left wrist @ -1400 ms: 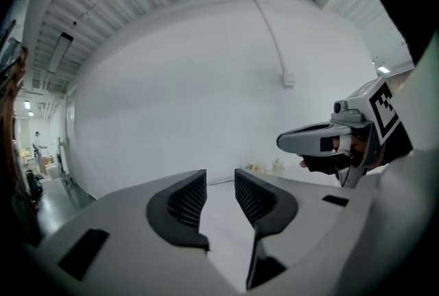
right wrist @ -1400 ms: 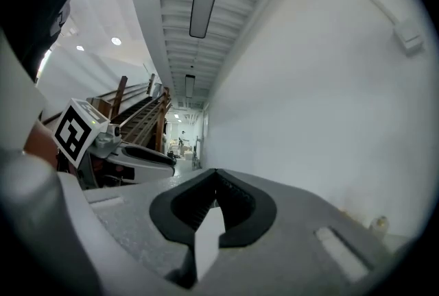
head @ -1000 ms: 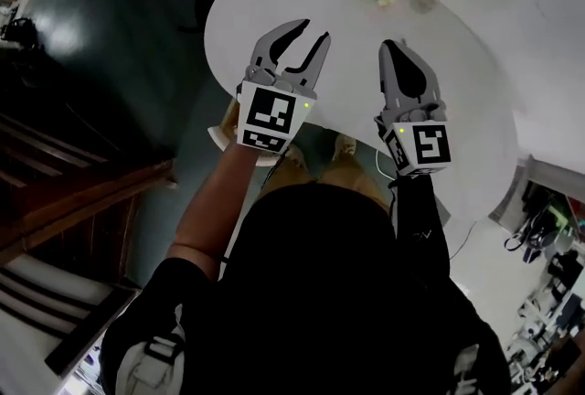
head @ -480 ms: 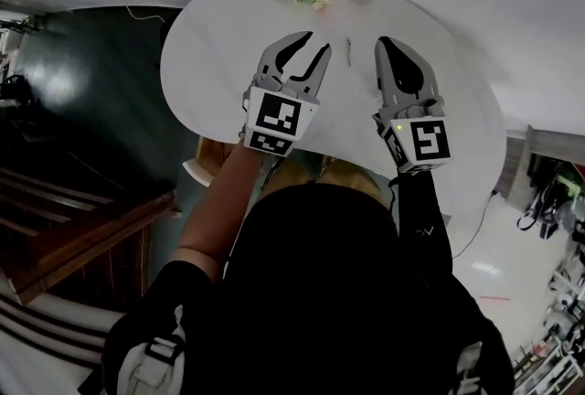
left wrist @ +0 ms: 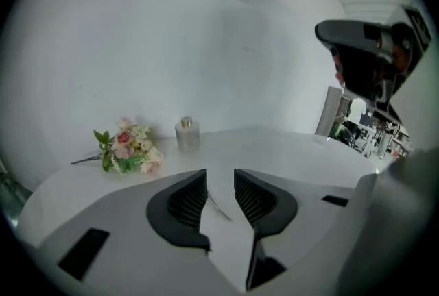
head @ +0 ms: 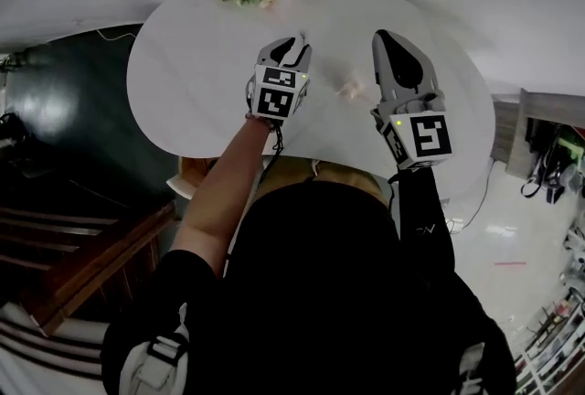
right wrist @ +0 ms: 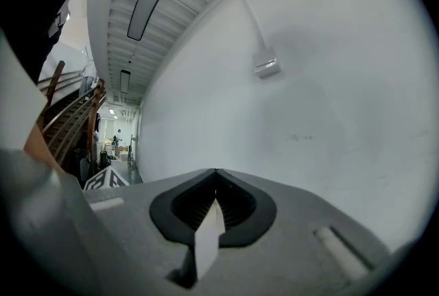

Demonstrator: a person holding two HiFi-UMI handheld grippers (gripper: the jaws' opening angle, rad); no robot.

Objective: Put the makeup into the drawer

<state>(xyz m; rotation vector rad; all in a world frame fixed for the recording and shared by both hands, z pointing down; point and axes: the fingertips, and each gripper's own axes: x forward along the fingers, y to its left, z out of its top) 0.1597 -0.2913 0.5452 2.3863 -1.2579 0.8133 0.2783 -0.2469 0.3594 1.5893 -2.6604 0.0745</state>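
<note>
The white counter (head: 183, 82) has drawn closer in the head view. The left gripper (head: 292, 44) has dipped from mid-air toward it, so the pick-up looks to be starting. Its fingers stand half open, holding nothing. They frame a slim makeup stick (left wrist: 218, 205) lying flat near the counter's middle, long axis 11 to 5 o'clock in the left gripper view. The right gripper (head: 388, 44) is closed, empty.

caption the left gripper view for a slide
Left tool, jaws apart, aimed at a thin stick on the table, flowers and bottle behind
</note>
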